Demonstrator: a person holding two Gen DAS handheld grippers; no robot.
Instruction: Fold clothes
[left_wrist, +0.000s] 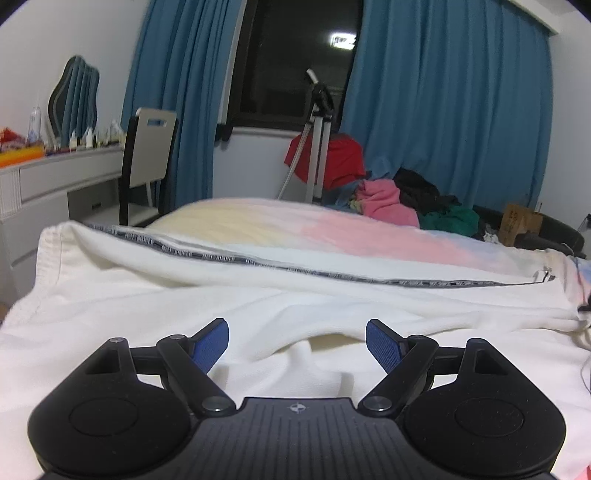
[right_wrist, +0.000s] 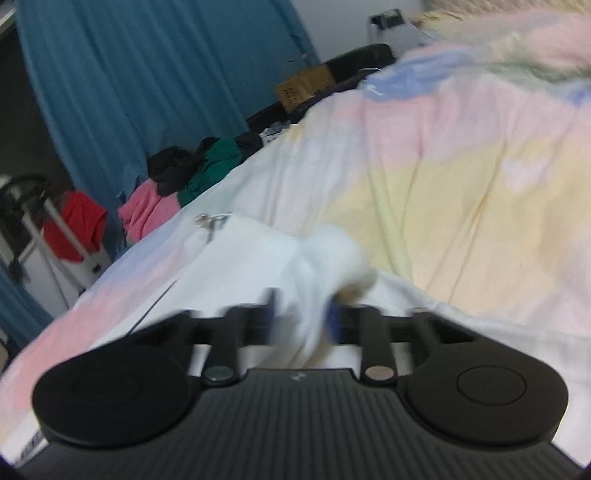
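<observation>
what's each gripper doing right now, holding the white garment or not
left gripper: open, empty, above the white garment.
right gripper: blurred; a fold of the white garment sits between its jaws, but whether the pads grip it cannot be told.

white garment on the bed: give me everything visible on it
The white garment looks like a thick, soft knit top, spread across the pastel bedspread. A dark patterned zipper tape runs along one fold to a metal pull; a ribbed hem shows at the left. It lies rumpled. The left gripper hovers open above it. A bunched white fold stands between the right gripper fingers; blur hides contact.
</observation>
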